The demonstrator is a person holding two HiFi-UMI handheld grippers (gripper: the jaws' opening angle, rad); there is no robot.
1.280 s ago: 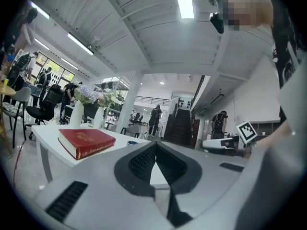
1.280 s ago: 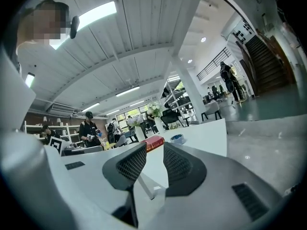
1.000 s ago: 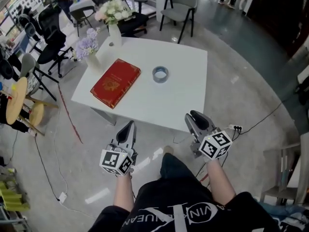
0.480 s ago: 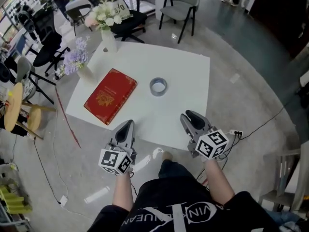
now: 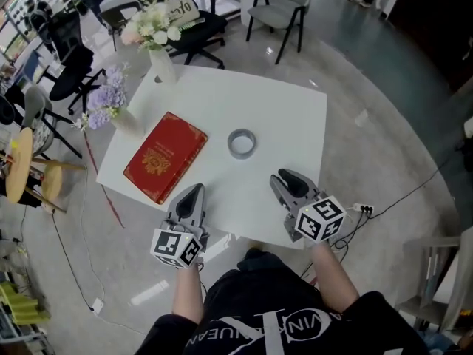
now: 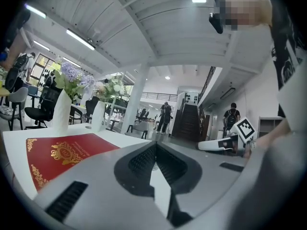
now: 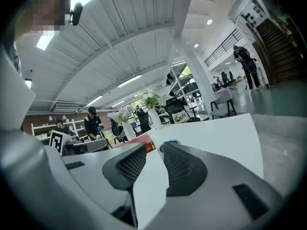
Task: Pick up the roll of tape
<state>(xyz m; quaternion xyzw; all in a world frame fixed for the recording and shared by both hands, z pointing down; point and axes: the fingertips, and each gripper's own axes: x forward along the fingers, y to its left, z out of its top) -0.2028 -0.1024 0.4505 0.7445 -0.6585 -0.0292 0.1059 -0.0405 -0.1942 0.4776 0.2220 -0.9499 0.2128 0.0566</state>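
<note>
While my right gripper [image 5: 282, 177] held its jaws apart on nothing, the left gripper [image 5: 194, 191] kept its jaws pressed together, empty. The roll of tape [image 5: 242, 143] lay flat on the white table [image 5: 295, 117] beyond the right jaws (clear path), with a red book [image 5: 165, 156] beside it. Since a second earlier, both grippers had come in over the near edge.

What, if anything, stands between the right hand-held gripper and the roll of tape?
Nothing visible does. Only bare table lies between the right hand-held gripper and the roll of tape; the red book sits off to the left.
</note>
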